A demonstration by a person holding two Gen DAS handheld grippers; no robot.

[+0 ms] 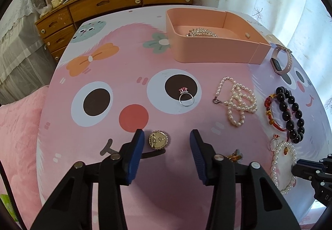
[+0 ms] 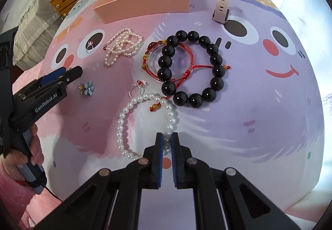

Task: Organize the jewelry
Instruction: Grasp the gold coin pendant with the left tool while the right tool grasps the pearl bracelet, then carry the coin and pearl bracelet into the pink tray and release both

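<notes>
As the right gripper [image 2: 166, 142] is nearly closed around its strand, the limp, light pearl bracelet [image 2: 122, 124] is best pinched there, while the left gripper [image 1: 167, 140] is held wide, empty.

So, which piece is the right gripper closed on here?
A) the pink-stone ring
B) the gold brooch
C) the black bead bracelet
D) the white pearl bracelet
D: in the right wrist view the right gripper has its fingers nearly together around the beads of the white pearl bracelet, while the black bead bracelet lies apart, farther up the table.
</notes>
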